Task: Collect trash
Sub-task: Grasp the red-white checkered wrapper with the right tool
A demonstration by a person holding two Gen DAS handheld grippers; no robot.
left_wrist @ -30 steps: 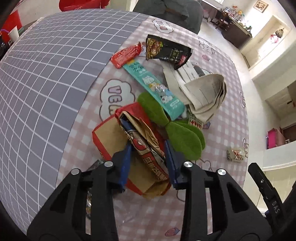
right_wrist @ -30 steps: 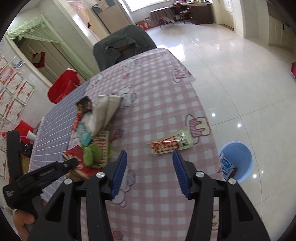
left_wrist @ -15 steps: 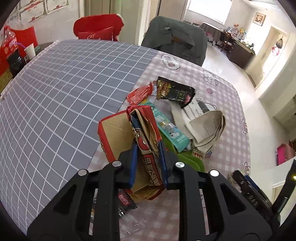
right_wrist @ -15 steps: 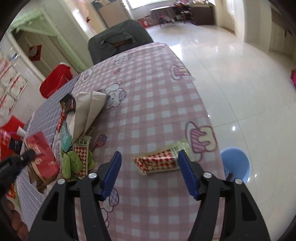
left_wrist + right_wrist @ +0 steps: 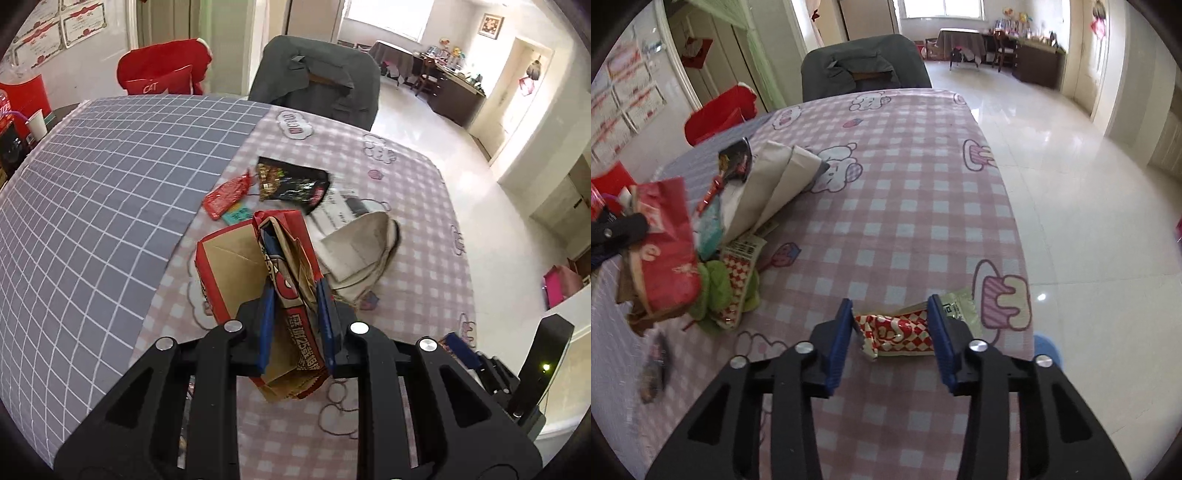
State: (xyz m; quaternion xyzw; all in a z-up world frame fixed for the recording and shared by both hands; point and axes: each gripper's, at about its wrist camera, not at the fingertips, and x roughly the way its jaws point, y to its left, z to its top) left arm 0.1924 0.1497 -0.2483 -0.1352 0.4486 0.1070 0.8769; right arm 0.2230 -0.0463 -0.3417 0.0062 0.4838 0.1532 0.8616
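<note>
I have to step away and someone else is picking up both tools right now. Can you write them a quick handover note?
Left tool: shut on the red paper bag, lifted off the table.
Right tool: jaws have just been closing around the red checked wrapper at the table's near edge; the pads are not yet pressing on it.
Done: bag picked up.
Left: grip the wrapper, then clear the pile: black packet, small red wrapper, folded paper, green pieces. A blue bin shows on the floor past the edge.
</note>
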